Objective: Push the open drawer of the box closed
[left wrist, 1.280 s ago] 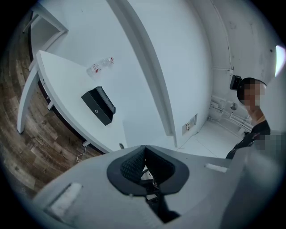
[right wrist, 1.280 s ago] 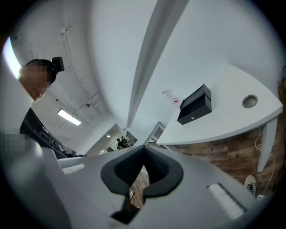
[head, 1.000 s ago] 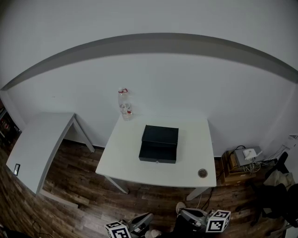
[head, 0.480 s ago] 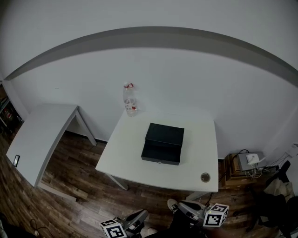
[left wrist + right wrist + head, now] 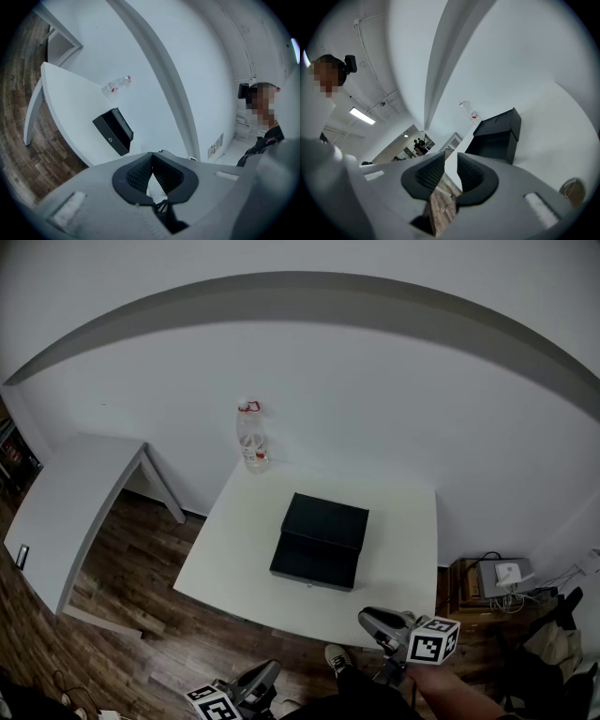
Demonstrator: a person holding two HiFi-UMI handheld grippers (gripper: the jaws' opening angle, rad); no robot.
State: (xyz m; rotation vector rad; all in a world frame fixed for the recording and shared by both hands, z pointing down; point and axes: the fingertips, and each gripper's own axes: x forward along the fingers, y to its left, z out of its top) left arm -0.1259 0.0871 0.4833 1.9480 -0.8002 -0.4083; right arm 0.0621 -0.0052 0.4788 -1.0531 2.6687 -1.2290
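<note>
the box [image 5: 319, 542] was matte black, flat and rectangular, sitting near the middle of the smooth white worktop [image 5: 403, 559], well apart from both claws. its drawer [image 5: 312, 564] stuck out of the near side, open, a shallow dark tray. a clear plastic bottle [image 5: 251, 437] with a red cap stood upright at the worktop's far left corner against the plain white wall. the floor [image 5: 141, 601] was dark wood planking. a pale grey side table [image 5: 66, 512] stood to the left.

the left claw [image 5: 266, 672] was low at the frame's bottom edge, off the worktop. in the left gripper view, the left claw [image 5: 152, 161] had its ribbed black pads pressed together at the tips, nothing between them. that view alone showed a small round silver knob [image 5: 109, 139] on the drawer [image 5: 114, 138] front.

the right claw [image 5: 369, 619] hung by the worktop's near right edge. in the right gripper view, the right claw [image 5: 451, 161] stood spread, its jaws having just been opening, with only floor showing in the gap. that view showed the box [image 5: 497, 133] from the side and a round tan disc [image 5: 573, 190] lying on the worktop, which the head view did not show.
</note>
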